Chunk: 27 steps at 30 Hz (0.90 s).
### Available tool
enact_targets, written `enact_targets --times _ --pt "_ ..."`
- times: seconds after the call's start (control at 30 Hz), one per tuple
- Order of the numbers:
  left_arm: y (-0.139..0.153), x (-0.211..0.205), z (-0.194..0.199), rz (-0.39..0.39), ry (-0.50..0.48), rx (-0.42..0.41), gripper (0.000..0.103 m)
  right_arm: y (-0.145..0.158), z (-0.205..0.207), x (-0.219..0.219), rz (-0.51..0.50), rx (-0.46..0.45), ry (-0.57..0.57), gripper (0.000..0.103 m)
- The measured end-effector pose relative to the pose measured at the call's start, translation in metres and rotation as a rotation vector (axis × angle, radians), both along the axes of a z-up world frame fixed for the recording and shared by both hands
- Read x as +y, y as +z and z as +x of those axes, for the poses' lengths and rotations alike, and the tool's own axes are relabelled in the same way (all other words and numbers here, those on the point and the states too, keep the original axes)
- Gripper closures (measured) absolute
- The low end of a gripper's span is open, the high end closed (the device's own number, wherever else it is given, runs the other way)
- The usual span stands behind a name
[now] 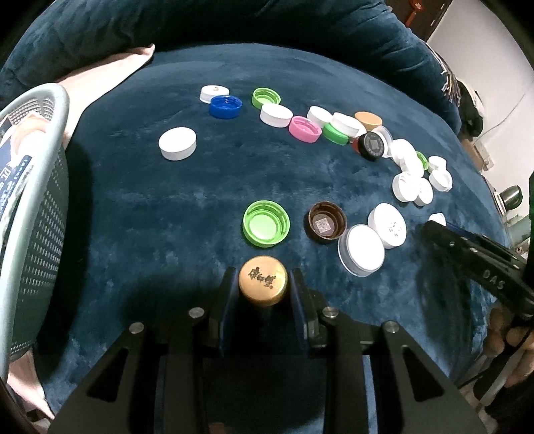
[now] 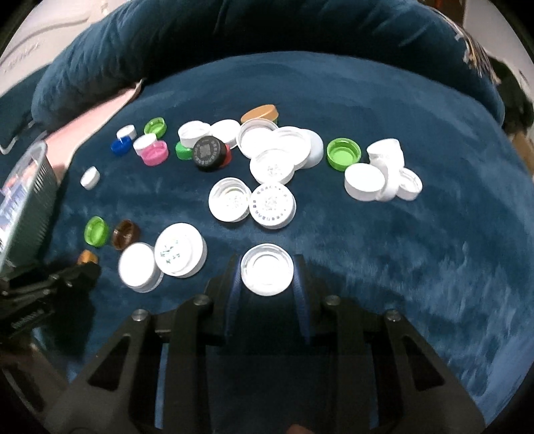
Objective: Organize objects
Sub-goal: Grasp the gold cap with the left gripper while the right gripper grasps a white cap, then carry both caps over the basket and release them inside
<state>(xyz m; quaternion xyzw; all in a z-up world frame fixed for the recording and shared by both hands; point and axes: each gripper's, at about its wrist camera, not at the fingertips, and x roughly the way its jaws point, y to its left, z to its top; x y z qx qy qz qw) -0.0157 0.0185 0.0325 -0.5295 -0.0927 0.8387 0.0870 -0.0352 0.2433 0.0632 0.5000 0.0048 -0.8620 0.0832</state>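
Observation:
Many bottle caps lie scattered on a dark blue plush surface (image 1: 167,207). My left gripper (image 1: 263,271) is shut on a gold cap (image 1: 263,282) with dark lettering, held just above the plush; the same gold cap (image 2: 87,257) shows at the left edge of the right wrist view. My right gripper (image 2: 267,263) is shut on a white cap (image 2: 267,274) that lies hollow side up, its pads against the rim on both sides. In the left wrist view the right gripper (image 1: 434,227) reaches in from the right, beside two large white caps (image 1: 363,250).
A pale slatted basket (image 1: 40,100) stands at the left edge. Close ahead of the left gripper lie a green cap (image 1: 266,228) and a brown cap (image 1: 326,223). Further back sit blue (image 1: 225,106), pink (image 1: 304,129), black (image 1: 372,145) and several white caps. A padded blue backrest (image 1: 233,26) rises behind.

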Motion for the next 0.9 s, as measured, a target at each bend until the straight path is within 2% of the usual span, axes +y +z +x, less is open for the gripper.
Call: enact_targets --times 0.17,0.63,0.9 --pt "0.006 -0.004 0.002 0.004 0.007 0.016 0.072 0.011 0.004 -0.001 -0.059 0.0 -0.017 0.072" --pt "0.039 -0.023 0.016 0.022 0.046 0.095 0.072 0.032 0.012 -0.032 -0.074 0.04 0.052 0.072" --pt "0.076 -0.048 0.023 0.031 0.097 0.183 0.072 0.049 0.015 -0.069 -0.1 0.057 0.125 0.072"
